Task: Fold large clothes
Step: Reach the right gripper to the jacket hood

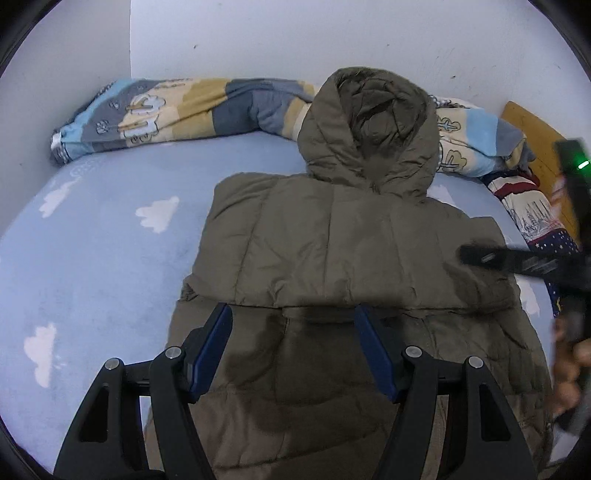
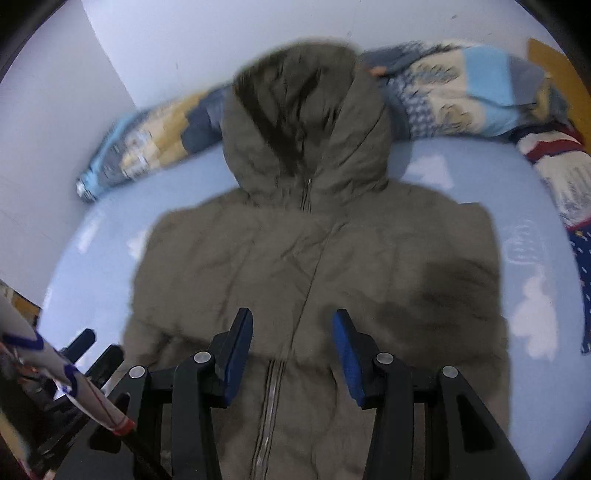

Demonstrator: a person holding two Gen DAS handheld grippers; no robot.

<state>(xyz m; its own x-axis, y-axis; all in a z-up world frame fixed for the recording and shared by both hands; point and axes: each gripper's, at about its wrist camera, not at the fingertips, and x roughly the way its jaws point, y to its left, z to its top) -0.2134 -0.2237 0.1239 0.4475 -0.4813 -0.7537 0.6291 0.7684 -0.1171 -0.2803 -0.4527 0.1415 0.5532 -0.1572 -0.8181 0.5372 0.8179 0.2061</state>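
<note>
Left gripper (image 1: 291,345): jaws apart, nothing between them, above the sleeve fold.
Jacket (image 1: 332,258): olive, hooded, flat mid-bed, sleeves folded across the chest.
Right gripper (image 2: 291,352): jaws apart, empty, over the zip (image 2: 271,391).
Next move: likely take the hem evenly with both, then fold toward the hood (image 2: 303,122).
Bed sheet (image 1: 92,240): blue, clouds.
Blanket (image 1: 166,110): bunched along the white wall (image 1: 295,33).

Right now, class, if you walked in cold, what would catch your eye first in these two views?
A big olive hooded jacket lies spread on the pale blue cloud-print sheet, hood toward the wall. A rumpled patchwork blanket runs along the wall behind it. The left gripper and right gripper hover open above the jacket, gripping nothing.
</note>
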